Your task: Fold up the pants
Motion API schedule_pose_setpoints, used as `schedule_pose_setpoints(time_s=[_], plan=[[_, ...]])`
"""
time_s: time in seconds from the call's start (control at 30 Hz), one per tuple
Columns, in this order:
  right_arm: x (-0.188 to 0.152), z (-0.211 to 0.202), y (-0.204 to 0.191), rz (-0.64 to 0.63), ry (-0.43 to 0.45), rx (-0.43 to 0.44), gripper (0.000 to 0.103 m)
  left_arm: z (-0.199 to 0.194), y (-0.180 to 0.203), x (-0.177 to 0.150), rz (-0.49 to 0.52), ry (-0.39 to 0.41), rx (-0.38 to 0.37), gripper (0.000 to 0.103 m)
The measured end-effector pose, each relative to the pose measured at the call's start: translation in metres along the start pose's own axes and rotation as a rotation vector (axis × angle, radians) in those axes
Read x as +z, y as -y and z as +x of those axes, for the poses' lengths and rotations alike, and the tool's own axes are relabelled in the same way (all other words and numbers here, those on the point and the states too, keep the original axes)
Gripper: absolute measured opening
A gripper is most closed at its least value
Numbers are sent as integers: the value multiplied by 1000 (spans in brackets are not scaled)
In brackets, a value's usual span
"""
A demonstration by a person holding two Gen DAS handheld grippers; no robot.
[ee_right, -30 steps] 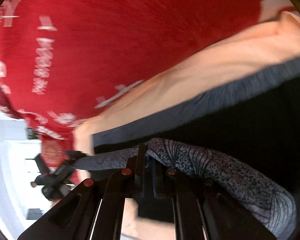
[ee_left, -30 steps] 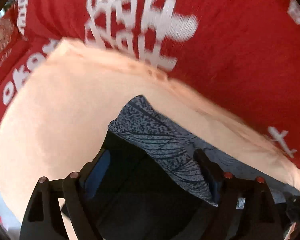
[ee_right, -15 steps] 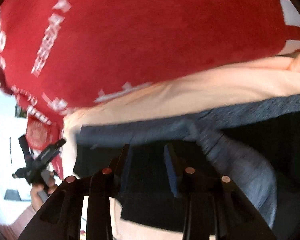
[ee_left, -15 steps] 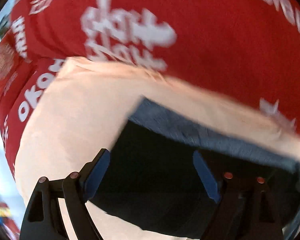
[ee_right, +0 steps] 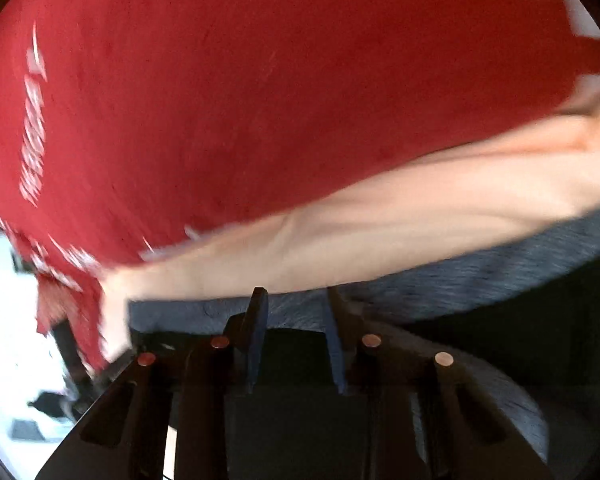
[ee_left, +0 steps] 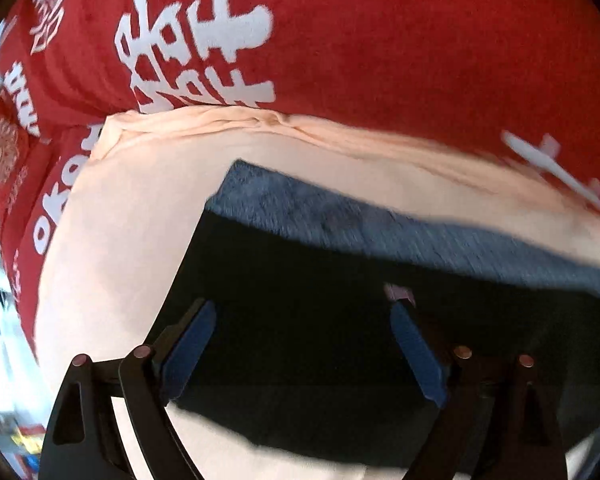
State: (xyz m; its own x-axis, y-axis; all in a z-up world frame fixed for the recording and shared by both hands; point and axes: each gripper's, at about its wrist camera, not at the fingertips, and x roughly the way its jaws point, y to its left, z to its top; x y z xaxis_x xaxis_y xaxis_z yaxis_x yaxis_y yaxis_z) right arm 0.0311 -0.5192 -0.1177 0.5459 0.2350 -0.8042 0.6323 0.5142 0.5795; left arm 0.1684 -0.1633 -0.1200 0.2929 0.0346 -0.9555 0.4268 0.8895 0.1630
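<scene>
The pants (ee_left: 320, 256) are black with a blue-grey patterned band (ee_left: 340, 216) along the far edge, and they lie flat on a peach cloth (ee_left: 132, 220). My left gripper (ee_left: 300, 304) hovers over the black part. Its jaws stand wide and are opening, with nothing pinched between the blue pads (ee_left: 188, 344). In the right wrist view the band (ee_right: 480, 276) runs across under my right gripper (ee_right: 296, 294). That gripper's jaws are narrowly apart and closing, with no cloth pressed between them. A loose fold of the band (ee_right: 508, 400) curls at the lower right.
A red cloth (ee_left: 380, 60) with white lettering covers the surface under the peach cloth (ee_right: 380, 236) and fills the far half of both views (ee_right: 260, 100). At the far left of the right wrist view, a blurred dark object (ee_right: 68, 364) stands against a bright floor.
Both grippers held the patterned band a second ago. Both have let go and pulled back. The band's corner now lies flat on the black part, and the right jaws have come apart.
</scene>
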Motion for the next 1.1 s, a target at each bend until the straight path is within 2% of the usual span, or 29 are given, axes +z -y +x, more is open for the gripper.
schedule_pose_setpoints(time_s=[0.2,0.4,0.63,0.73,0.9,1.0,1.1], plan=[[-47,-67,32,0,-35,3,36,-35,45,-55,123,-61,-72,90],[-111,-110,63,76,-46,-42,38,-50,97,-87,222,-98,-166,90],[-196,-152,110,276,12,-134,38,-66,148,-104,382,-69,-283,90],[-244,-171,132,403,60,-149,39,-74,160,-109,411,-67,-373,90],[-297,-174,161,544,108,-147,40,-84,196,-128,470,-150,-501,90],[-318,-169,173,609,132,-117,41,-90,213,-138,513,-155,-527,90],[-327,-162,178,617,141,-129,44,-93,229,-148,548,-156,-539,90]])
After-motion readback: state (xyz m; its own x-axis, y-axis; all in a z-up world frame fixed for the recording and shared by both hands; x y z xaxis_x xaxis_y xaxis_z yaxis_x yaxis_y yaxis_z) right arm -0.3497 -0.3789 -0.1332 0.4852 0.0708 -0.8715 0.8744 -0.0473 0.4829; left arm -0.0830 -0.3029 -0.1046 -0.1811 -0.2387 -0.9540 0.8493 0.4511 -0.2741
